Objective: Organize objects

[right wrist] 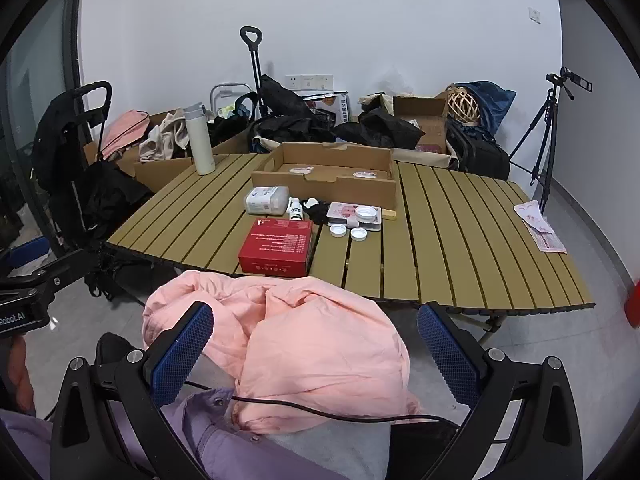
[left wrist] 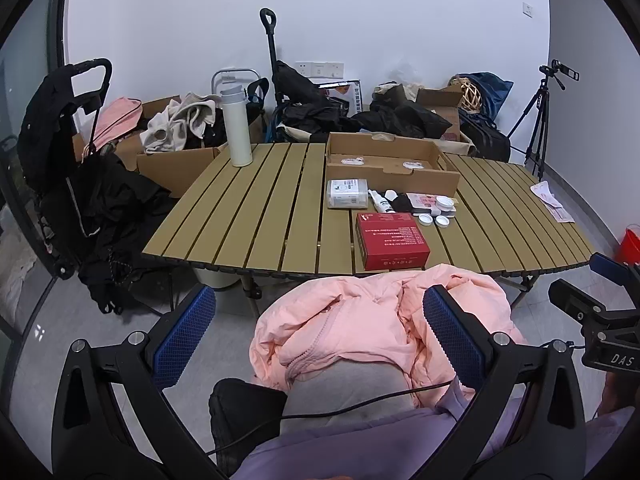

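A slatted table (left wrist: 248,216) (right wrist: 460,240) carries a red box (left wrist: 391,240) (right wrist: 276,245) near its front edge. Behind it lie a clear plastic packet (left wrist: 346,193) (right wrist: 266,199), a small white bottle (left wrist: 379,201) (right wrist: 295,209), white lids (left wrist: 435,220) (right wrist: 348,232) and a flat cardboard tray (left wrist: 390,160) (right wrist: 328,176). A white thermos (left wrist: 237,126) (right wrist: 199,138) stands at the back left. My left gripper (left wrist: 318,332) and right gripper (right wrist: 314,348) both hang open well short of the table, over a pink jacket (left wrist: 360,320) (right wrist: 304,344) on the person's lap. Nothing is between the fingers.
Papers (left wrist: 550,202) (right wrist: 538,226) lie at the table's right edge. Behind the table are cardboard boxes with clothes (left wrist: 176,124), black bags (left wrist: 320,112), a trolley handle (left wrist: 269,28) and a camera tripod (left wrist: 540,120) (right wrist: 548,132). A black stroller (left wrist: 68,140) stands left. A cable (right wrist: 320,408) crosses the lap.
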Available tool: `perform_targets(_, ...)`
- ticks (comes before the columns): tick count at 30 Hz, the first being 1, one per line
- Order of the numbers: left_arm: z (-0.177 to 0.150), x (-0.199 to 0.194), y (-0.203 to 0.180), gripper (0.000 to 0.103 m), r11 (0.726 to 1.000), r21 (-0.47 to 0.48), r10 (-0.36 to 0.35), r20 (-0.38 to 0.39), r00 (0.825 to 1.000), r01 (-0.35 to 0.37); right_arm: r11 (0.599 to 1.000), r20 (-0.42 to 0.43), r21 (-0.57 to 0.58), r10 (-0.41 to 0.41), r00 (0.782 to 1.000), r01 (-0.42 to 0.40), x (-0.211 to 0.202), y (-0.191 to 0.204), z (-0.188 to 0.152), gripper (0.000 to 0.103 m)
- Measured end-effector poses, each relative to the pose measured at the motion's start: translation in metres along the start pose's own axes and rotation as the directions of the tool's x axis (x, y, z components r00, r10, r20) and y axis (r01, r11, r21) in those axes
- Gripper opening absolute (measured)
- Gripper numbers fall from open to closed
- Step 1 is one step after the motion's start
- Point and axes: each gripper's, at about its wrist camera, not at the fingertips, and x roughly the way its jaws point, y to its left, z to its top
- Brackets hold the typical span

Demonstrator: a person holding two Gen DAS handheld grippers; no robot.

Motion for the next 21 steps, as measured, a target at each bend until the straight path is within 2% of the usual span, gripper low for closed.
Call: perform_targets(21, -0.004, 0.0014, -0.0001, 0.103, 1.0, 0.008, 0.014, 0.004, 1.0, -0.014, 1.0, -0.006, 0.008, -0.002, 1.0, 0.003, 0.003, -0.0024, -0.0021, 0.103)
